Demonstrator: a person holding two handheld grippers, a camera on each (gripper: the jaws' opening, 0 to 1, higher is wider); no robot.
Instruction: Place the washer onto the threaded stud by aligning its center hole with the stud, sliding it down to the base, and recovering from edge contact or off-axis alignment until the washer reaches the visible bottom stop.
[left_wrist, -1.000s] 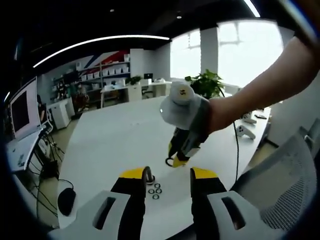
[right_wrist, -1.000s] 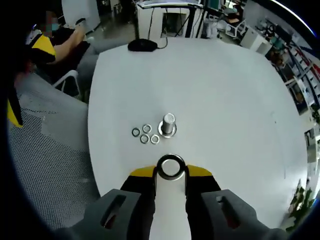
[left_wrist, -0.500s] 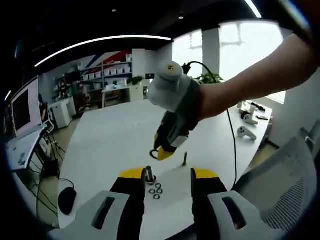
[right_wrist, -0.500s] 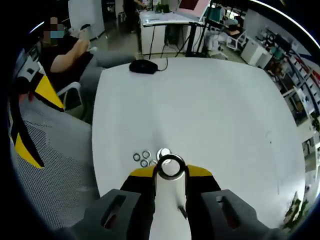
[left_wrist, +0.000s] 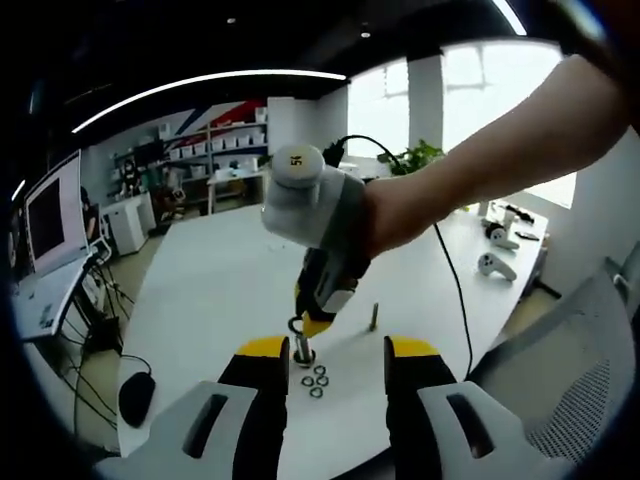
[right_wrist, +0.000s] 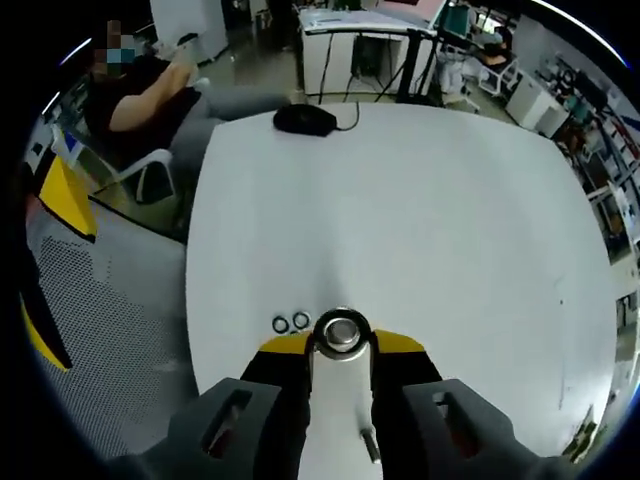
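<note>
– So, is the washer (right_wrist: 341, 332) tricky to hold? Right gripper (right_wrist: 341, 345) pinches its rim directly over the stud (left_wrist: 300, 349).

– Nah, judging by looks: stiff, light, slippery steel, so grip edges. Left gripper (left_wrist: 325, 352) gapes empty; spare washers (right_wrist: 290, 322) lie beyond.

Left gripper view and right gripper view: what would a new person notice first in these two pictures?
In the left gripper view, the right hand-held gripper, held by a person's hand, hangs just above the stud on the white table, with spare washers lying beside the stud. In the right gripper view, a washer sits pinched between the yellow-tipped jaws, with the top of the stud showing through its hole.
</note>
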